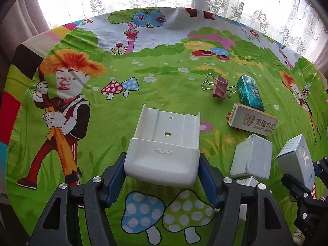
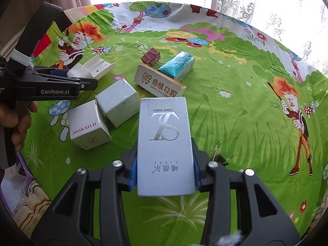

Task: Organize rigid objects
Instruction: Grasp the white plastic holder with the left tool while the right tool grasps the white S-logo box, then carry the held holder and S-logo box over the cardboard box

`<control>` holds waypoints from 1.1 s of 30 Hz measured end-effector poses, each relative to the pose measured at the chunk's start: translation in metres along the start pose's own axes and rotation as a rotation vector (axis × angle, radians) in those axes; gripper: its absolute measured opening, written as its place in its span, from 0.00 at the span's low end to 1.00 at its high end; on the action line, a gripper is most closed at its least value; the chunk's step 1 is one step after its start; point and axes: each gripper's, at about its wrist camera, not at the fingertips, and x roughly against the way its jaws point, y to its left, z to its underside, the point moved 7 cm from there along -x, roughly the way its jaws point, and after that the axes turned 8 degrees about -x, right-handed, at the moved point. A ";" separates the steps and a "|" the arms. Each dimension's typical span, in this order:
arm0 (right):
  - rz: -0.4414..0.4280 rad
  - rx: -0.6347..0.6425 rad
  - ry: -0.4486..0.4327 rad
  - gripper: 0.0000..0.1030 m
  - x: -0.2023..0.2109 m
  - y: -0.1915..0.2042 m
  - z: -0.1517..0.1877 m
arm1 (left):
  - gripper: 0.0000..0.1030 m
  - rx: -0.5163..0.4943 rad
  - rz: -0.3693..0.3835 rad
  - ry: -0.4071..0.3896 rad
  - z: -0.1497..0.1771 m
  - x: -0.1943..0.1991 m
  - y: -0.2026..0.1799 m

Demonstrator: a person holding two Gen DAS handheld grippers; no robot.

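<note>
Your left gripper (image 1: 163, 176) grips the white holder (image 1: 164, 141) by its lower pocket, one blue pad (image 1: 114, 182) pressed on each side; the open back plate points away from you over the cartoon-printed cloth (image 1: 143, 65). In the right wrist view, a hand (image 2: 14, 121) at the left edge carries this gripper, and the holder sits at its tip, left of the other items. To the right of the holder, near you, stand two white boxes: one marked JI YIN MUSIC (image 2: 88, 126), the other plain (image 2: 117, 101), touching each other at an edge. Beyond them lies a wooden block (image 2: 160, 86) printed DING ZHI DENTAL, with a brown binder clip (image 2: 151, 57) and a teal packet (image 2: 177, 66) just behind it; the packet touches the block's far side. Your right gripper (image 2: 165, 176) clamps a silver box (image 2: 164, 143) between its pads at the box's near end, with the box angled forward above the cloth. Just right of that gripper, a black clip (image 2: 222, 160) lies on the cloth, partly hidden by the finger.
</note>
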 end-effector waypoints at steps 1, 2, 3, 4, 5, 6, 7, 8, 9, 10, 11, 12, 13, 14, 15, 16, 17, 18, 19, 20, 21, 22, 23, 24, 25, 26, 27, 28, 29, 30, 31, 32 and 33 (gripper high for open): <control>0.000 0.000 -0.004 0.44 0.003 0.000 0.000 | 0.65 0.009 -0.001 -0.007 0.004 0.006 0.000; 0.001 0.000 -0.009 0.44 0.007 0.001 0.000 | 0.65 0.014 -0.005 -0.014 0.007 0.011 -0.001; 0.001 0.001 -0.013 0.44 0.010 0.001 0.001 | 0.65 0.016 -0.008 -0.021 0.010 0.017 -0.002; 0.001 0.001 -0.017 0.44 0.013 0.002 0.001 | 0.65 0.018 -0.011 -0.028 0.013 0.023 -0.004; 0.001 0.001 -0.021 0.44 0.017 0.003 0.001 | 0.65 0.020 -0.010 -0.035 0.016 0.029 -0.005; 0.002 0.001 -0.025 0.44 0.020 0.004 0.002 | 0.65 0.024 -0.007 -0.041 0.019 0.035 -0.007; 0.000 0.000 -0.028 0.44 0.023 0.005 0.002 | 0.65 0.029 -0.006 -0.048 0.021 0.041 -0.008; -0.001 0.000 -0.031 0.44 0.027 0.006 0.003 | 0.65 0.031 -0.008 -0.055 0.024 0.047 -0.010; -0.001 0.000 -0.034 0.44 0.030 0.007 0.004 | 0.65 0.035 -0.009 -0.065 0.026 0.054 -0.012; -0.002 0.000 -0.037 0.44 0.034 0.008 0.005 | 0.65 0.040 -0.007 -0.074 0.029 0.060 -0.013; -0.004 -0.001 -0.039 0.44 0.038 0.009 0.005 | 0.65 0.044 -0.005 -0.082 0.032 0.066 -0.015; -0.007 -0.002 -0.042 0.44 0.042 0.010 0.007 | 0.65 0.046 -0.003 -0.090 0.035 0.073 -0.017; -0.008 -0.001 -0.047 0.44 0.046 0.011 0.007 | 0.65 0.048 -0.003 -0.098 0.038 0.079 -0.019; -0.008 0.000 -0.052 0.44 0.050 0.012 0.008 | 0.65 0.050 -0.004 -0.106 0.041 0.084 -0.021; -0.010 0.000 -0.056 0.44 0.055 0.013 0.009 | 0.65 0.052 -0.003 -0.113 0.044 0.090 -0.022; -0.013 -0.001 -0.060 0.44 0.059 0.014 0.010 | 0.65 0.056 0.000 -0.121 0.047 0.096 -0.024; -0.016 0.000 -0.066 0.44 0.064 0.015 0.011 | 0.65 0.061 0.002 -0.128 0.050 0.101 -0.025; -0.018 0.000 -0.072 0.44 0.069 0.016 0.012 | 0.65 0.063 0.002 -0.135 0.053 0.106 -0.026; -0.022 0.000 -0.077 0.44 0.074 0.018 0.012 | 0.65 0.065 -0.001 -0.141 0.056 0.112 -0.027; -0.027 0.000 -0.083 0.44 0.079 0.019 0.013 | 0.65 0.066 -0.005 -0.148 0.059 0.116 -0.028; -0.030 0.001 -0.090 0.44 0.084 0.021 0.013 | 0.65 0.068 -0.007 -0.155 0.062 0.121 -0.029; -0.032 0.004 -0.099 0.44 0.089 0.023 0.014 | 0.65 0.070 -0.006 -0.161 0.065 0.125 -0.030; -0.035 0.006 -0.106 0.44 0.094 0.025 0.014 | 0.65 0.072 -0.004 -0.165 0.068 0.129 -0.031; -0.038 0.007 -0.111 0.44 0.098 0.027 0.015 | 0.65 0.075 -0.002 -0.169 0.070 0.133 -0.032; -0.040 0.009 -0.117 0.44 0.103 0.029 0.015 | 0.65 0.079 -0.001 -0.173 0.074 0.137 -0.032; -0.042 0.011 -0.122 0.44 0.108 0.030 0.017 | 0.65 0.084 0.000 -0.177 0.077 0.140 -0.033; -0.045 0.012 -0.125 0.44 0.112 0.032 0.018 | 0.65 0.090 0.003 -0.182 0.080 0.144 -0.034; -0.050 0.013 -0.127 0.44 0.116 0.034 0.020 | 0.65 0.095 0.004 -0.186 0.084 0.148 -0.034; -0.055 0.012 -0.128 0.44 0.119 0.036 0.023 | 0.65 0.099 0.005 -0.189 0.087 0.151 -0.034; -0.061 0.012 -0.128 0.44 0.123 0.038 0.026 | 0.65 0.103 0.007 -0.191 0.090 0.154 -0.035; -0.066 0.014 -0.127 0.44 0.126 0.040 0.029 | 0.65 0.108 0.010 -0.193 0.094 0.157 -0.035; -0.071 0.016 -0.127 0.44 0.129 0.043 0.032 | 0.65 0.113 0.013 -0.194 0.098 0.159 -0.036; -0.076 0.018 -0.127 0.44 0.132 0.045 0.035 | 0.65 0.117 0.014 -0.196 0.102 0.163 -0.037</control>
